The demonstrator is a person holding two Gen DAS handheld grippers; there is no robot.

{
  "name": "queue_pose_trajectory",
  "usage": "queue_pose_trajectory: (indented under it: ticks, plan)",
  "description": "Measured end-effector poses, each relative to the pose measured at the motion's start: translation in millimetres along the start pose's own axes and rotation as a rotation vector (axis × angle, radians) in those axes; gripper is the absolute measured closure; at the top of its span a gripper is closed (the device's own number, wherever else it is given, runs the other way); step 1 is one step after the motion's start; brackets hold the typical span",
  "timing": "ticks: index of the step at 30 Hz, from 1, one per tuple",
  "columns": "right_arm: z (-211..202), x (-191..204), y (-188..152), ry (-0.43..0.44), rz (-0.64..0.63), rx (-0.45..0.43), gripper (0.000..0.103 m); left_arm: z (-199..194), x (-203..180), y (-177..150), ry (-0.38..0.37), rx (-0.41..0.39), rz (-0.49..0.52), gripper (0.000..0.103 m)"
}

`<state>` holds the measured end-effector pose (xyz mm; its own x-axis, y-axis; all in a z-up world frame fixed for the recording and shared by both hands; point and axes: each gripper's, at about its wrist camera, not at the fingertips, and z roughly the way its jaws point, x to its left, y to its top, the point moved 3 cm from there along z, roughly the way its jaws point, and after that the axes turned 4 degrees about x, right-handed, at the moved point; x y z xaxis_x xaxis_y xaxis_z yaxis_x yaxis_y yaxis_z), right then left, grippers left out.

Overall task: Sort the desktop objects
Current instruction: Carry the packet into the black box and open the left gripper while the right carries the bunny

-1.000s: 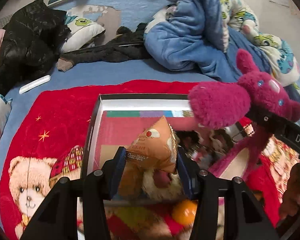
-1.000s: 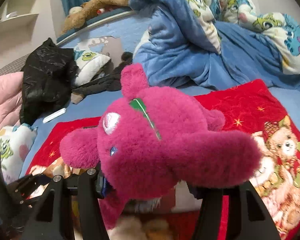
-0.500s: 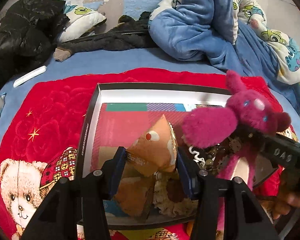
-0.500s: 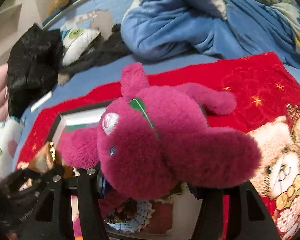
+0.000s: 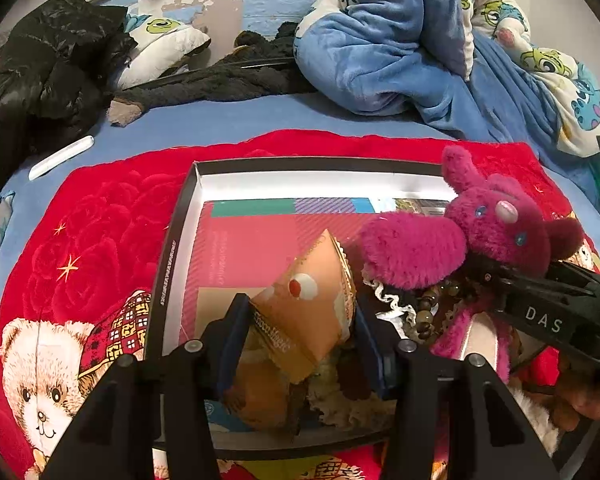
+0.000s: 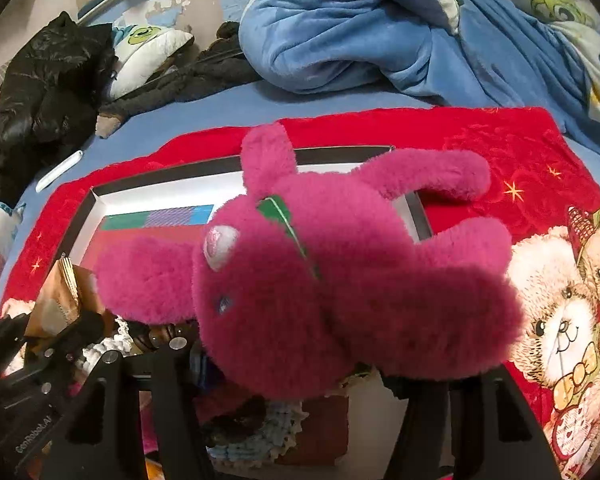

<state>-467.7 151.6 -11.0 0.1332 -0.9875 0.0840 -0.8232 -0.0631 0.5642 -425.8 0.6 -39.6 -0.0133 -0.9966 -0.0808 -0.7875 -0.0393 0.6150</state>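
My left gripper (image 5: 300,340) is shut on an orange snack packet (image 5: 308,308) and holds it over the near part of a shallow black-rimmed box (image 5: 180,220) with a pink and green printed floor. My right gripper (image 6: 296,364) is shut on a magenta plush bear (image 6: 320,280), held over the box's right side; the bear (image 5: 480,240) also shows in the left wrist view. The snack packet (image 6: 60,292) appears at the left in the right wrist view. Beads and crocheted pieces (image 5: 412,312) lie in the box under both.
The box sits on a red teddy-bear blanket (image 5: 80,240) on a blue bed. A blue duvet (image 5: 380,60) is piled behind, a black jacket (image 5: 48,72) at the far left, a white stick (image 5: 60,158) beside it.
Both grippers have moved forward and down over the box. The plush bear now hangs lower over the box's right side, and the snack packet sits lower inside it.
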Motion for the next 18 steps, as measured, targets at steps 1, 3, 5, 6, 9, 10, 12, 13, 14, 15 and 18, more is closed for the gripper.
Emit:
queue_pose_trajectory:
  ticks: [1, 3, 5, 6, 9, 10, 12, 13, 14, 15, 18]
  plan:
    - [-0.9, 0.2, -0.4, -0.001, -0.001, -0.002, 0.041, 0.3, -0.1, 0.0, 0.003, 0.0, -0.001, 0.051]
    - [-0.8, 0.2, -0.8, -0.01, -0.008, -0.001, 0.036, 0.3, 0.4, 0.4, 0.014, 0.002, -0.005, 0.046]
    - [-1.1, 0.9, -1.1, -0.006, -0.011, 0.002, 0.026, 0.5, 1.4, 0.4, 0.034, 0.006, -0.009, 0.039]
    - [-1.9, 0.6, -1.2, -0.002, -0.008, -0.002, 0.018, 0.4, 2.5, 0.0, 0.043, 0.008, -0.013, 0.033]
    - [-6.3, 1.2, -1.1, 0.015, -0.002, -0.021, 0.0, -3.2, 3.0, 0.0, 0.08, -0.001, -0.012, 0.012]
    - [-9.1, 0.5, -1.0, 0.018, 0.001, -0.034, 0.0, -5.7, 1.8, 0.1, 0.08, -0.012, -0.005, 0.009]
    - [-11.7, -0.9, -1.3, 0.031, 0.015, -0.044, 0.0, -11.7, -1.5, -0.4, 0.088, -0.036, 0.007, 0.0]
    - [-13.7, -2.8, -1.5, 0.041, 0.027, -0.052, 0.0, -14.6, -2.9, -0.7, 0.091, -0.048, 0.012, 0.0]
    - [-15.2, -3.9, -1.4, 0.047, 0.035, -0.057, 0.0, -16.9, -4.2, -0.8, 0.096, -0.056, 0.017, 0.0]
    - [-17.3, -6.2, -1.6, 0.063, 0.048, -0.064, 0.0, -19.1, -5.1, -1.2, 0.102, -0.065, 0.021, 0.0]
    - [-24.3, -11.3, -1.7, 0.101, 0.081, -0.086, 0.0, -24.2, -7.0, -0.8, 0.107, -0.082, 0.027, 0.0]
